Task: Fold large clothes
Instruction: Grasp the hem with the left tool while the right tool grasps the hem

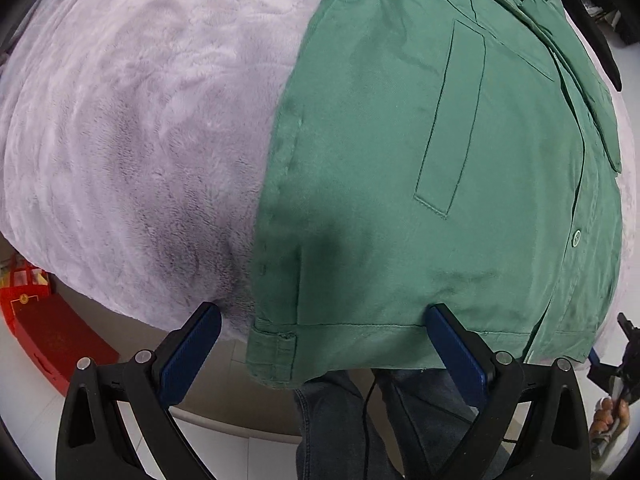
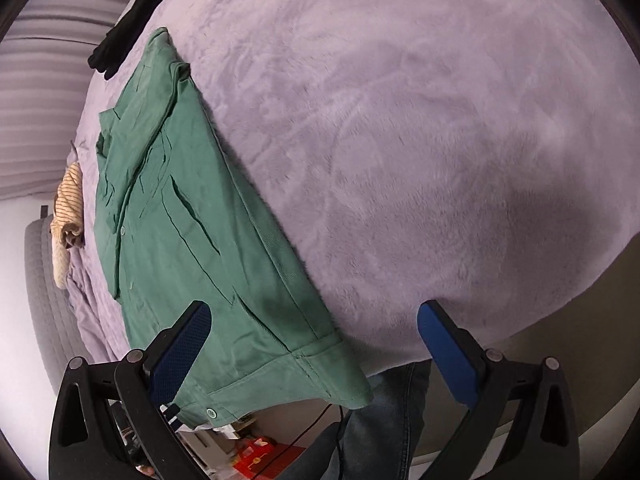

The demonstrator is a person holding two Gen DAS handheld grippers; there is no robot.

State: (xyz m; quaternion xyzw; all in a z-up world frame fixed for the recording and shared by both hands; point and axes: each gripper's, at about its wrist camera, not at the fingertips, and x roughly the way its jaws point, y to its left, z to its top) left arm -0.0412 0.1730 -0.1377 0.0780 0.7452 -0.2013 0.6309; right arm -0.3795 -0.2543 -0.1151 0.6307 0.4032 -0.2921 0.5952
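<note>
Left gripper (image 1: 324, 320) spread wide, blue pads (image 1: 192, 354) well apart, nothing held between them. Hovered at the near edge of the bed, straddling the hem corner of the green shirt (image 1: 440, 168). Right pad against or just above the hem; contact could not be told. Shirt lay folded lengthwise on the lilac plush blanket (image 1: 132, 132), filling the right half of this view, with a welt pocket (image 1: 452, 120) and a button (image 1: 576, 236) facing up and the hem hanging slightly over the bed edge. Below the hem, jeans-clad legs (image 1: 340, 420); at lower left, a red box (image 1: 48, 320) on the floor.

Right gripper (image 2: 314, 318) likewise wide open and empty, blue pads (image 2: 448, 356) far apart. Left pad over the shirt's (image 2: 192, 220) hem area, right pad over bare blanket (image 2: 400, 120). Here the shirt ran as a long strip from the near edge away toward upper left, collar end farthest. Beyond it, a black garment (image 2: 128, 20) on the blanket at the top, and a striped yellow garment (image 2: 68, 208) at the far left edge.
</note>
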